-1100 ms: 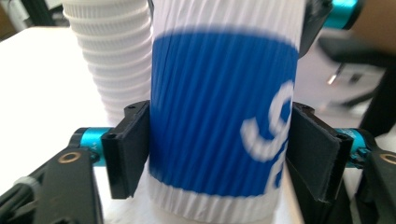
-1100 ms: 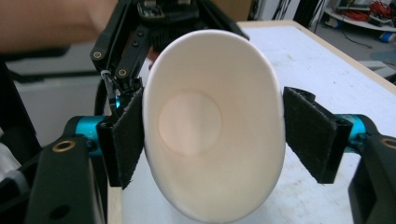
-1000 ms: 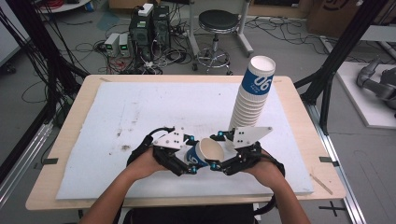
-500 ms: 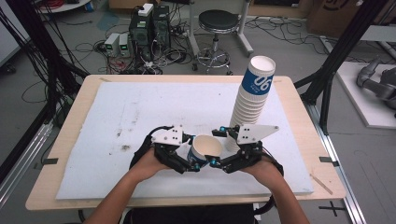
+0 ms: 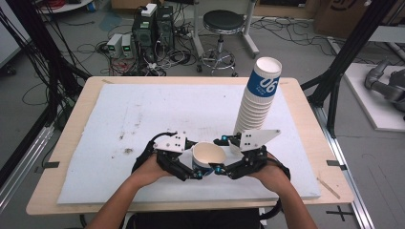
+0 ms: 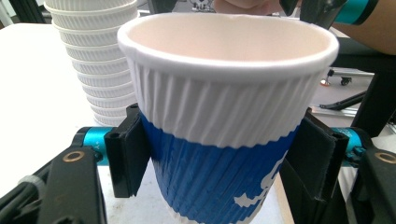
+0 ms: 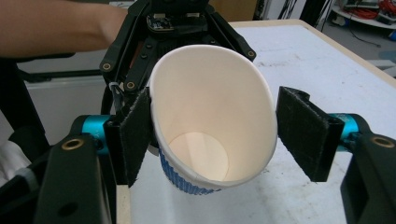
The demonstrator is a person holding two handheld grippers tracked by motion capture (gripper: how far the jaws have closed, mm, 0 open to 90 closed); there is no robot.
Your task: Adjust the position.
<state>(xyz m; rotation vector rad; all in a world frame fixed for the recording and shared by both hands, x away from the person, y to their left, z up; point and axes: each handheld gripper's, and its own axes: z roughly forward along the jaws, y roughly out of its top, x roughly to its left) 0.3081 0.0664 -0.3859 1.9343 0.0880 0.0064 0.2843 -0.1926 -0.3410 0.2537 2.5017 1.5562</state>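
A paper cup (image 5: 208,153), white ribbed above and blue below, is held just above the white board near the table's front. My left gripper (image 5: 195,164) is shut on it. In the left gripper view both pads (image 6: 133,154) press the blue band of the cup (image 6: 224,116). My right gripper (image 5: 218,155) comes in from the other side and stands open around the same cup. In the right gripper view the cup (image 7: 210,116) leans between the jaws of the right gripper (image 7: 215,135). Its left pad (image 7: 135,140) touches the wall, and the right pad stands a little off.
A tall stack of the same cups (image 5: 255,105) stands just behind the right gripper, topped by a blue cup marked 06, and it shows behind the held cup as a stack (image 6: 88,70). The white board (image 5: 143,119) covers the wooden table. A stool and computers are on the floor beyond.
The left gripper has drawn the cup slightly to the left. The right gripper has stayed about where it was.
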